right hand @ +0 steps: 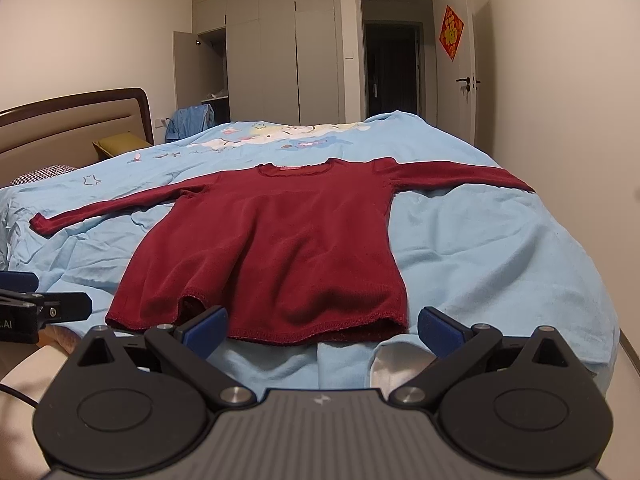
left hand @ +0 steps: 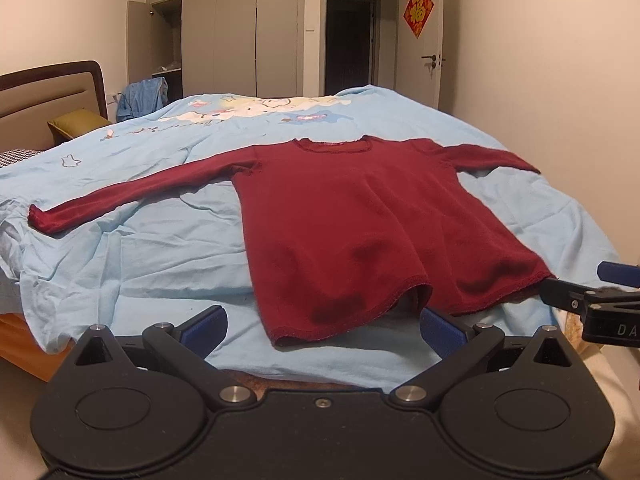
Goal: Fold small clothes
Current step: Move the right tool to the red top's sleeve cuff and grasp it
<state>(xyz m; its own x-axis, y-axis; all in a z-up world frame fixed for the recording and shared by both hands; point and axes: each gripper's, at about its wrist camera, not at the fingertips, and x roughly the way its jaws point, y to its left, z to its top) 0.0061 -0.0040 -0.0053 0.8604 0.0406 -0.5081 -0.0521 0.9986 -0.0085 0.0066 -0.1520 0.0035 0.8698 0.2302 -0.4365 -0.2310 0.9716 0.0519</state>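
Left wrist view: dark red long-sleeved knit top [left hand: 360, 224] spread flat, face up, on light blue bedsheet [left hand: 140, 248], neckline at 12 o'clock, hem at 6 o'clock just ahead of the fingers. Left sleeve [left hand: 132, 192] stretched toward 9 o'clock, right sleeve [left hand: 480, 156] toward 2 o'clock. Left gripper [left hand: 322, 328] jaws spread wide, nothing held; blue pads [left hand: 204, 330] flanking the left part of the hem, apart from the fabric as far as visible. Other gripper's black finger and blue pad poking in at 3 o'clock beside the hem's right corner. Headboard [left hand: 52, 84] at 9 o'clock, wardrobe [left hand: 224, 28] and doorway at 12.

Right wrist view: same top [right hand: 272, 248] centred, hem [right hand: 260, 334] wavy, slightly lifted near its left end. Right gripper [right hand: 322, 330] wide open too, empty; left pad [right hand: 206, 328] overlapping the hem edge in view, contact not clear; right pad over bare sheet past the hem corner. Left gripper's tip at 9 o'clock, near the hem's left corner.

Step judged: very start, garment laid out, no fold made yet, both tools poised at the hem. Next move likely calls for pinching a sleeve cuff or side edge and carrying it across the body; thin knit on a soft sheet, so low approach needed to catch only the top and not the sheet.
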